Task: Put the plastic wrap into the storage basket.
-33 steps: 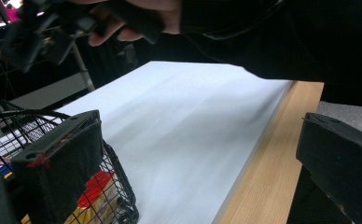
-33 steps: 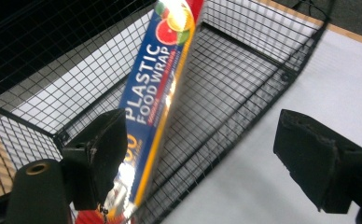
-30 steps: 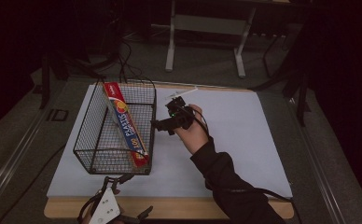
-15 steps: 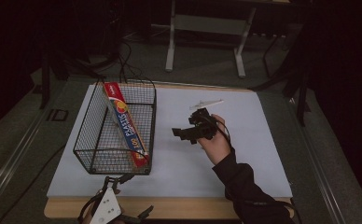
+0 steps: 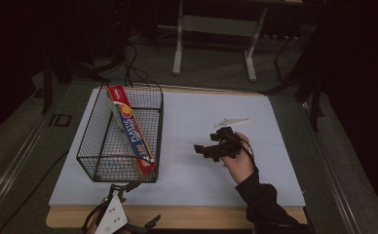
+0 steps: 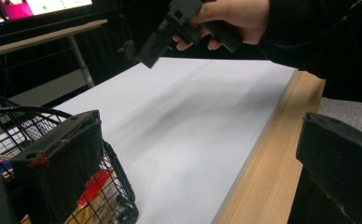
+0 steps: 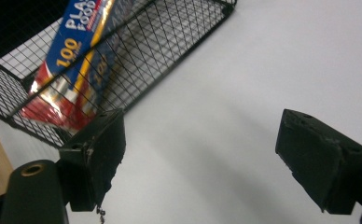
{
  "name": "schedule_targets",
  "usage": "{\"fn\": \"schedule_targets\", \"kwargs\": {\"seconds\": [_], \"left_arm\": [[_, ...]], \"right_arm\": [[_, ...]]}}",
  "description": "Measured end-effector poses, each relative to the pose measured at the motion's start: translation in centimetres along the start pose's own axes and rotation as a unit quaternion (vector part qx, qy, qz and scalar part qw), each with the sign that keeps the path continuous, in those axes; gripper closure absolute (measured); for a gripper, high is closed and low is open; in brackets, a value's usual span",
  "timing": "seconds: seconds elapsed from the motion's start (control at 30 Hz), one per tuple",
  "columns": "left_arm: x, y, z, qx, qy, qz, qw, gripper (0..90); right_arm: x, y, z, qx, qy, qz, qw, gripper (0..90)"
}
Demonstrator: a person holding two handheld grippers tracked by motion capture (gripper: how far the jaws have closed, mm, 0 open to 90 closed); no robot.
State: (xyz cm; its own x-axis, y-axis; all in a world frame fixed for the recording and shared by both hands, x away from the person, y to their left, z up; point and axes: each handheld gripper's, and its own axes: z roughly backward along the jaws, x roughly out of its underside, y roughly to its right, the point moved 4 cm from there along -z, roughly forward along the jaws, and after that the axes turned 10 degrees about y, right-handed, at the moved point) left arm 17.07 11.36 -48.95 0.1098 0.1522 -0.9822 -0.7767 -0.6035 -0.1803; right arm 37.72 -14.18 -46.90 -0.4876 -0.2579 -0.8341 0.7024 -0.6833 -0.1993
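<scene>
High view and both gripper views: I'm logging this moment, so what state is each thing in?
Wire basket: upright on the table, holding the box.
Plastic wrap box: closed, leaning inside the basket.
Right gripper: open, empty, above the table.
Left gripper: open, empty, at the table's near edge.

The long box (image 5: 131, 130) leaning in the wire basket (image 5: 99, 168) at the bench's nine o'clock side read "PLASTIC", with "100" on its blue face, other print too small.
</scene>
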Motion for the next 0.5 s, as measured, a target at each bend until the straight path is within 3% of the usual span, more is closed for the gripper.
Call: {"fn": "schedule_targets", "kwargs": {"seconds": [0.2,0.5], "left_arm": [[0.0,0.0,0.0,-0.001,0.0,0.0,1.0,1.3],[0.0,0.0,0.0,-0.001,-0.001,0.0,1.0,1.3]], "right_arm": [[2.3,0.7,0.5,-0.004,0.0,-0.002,1.0,15.5],[5.2,2.0,1.8,0.014,0.001,0.008,0.9999,15.6]]}}
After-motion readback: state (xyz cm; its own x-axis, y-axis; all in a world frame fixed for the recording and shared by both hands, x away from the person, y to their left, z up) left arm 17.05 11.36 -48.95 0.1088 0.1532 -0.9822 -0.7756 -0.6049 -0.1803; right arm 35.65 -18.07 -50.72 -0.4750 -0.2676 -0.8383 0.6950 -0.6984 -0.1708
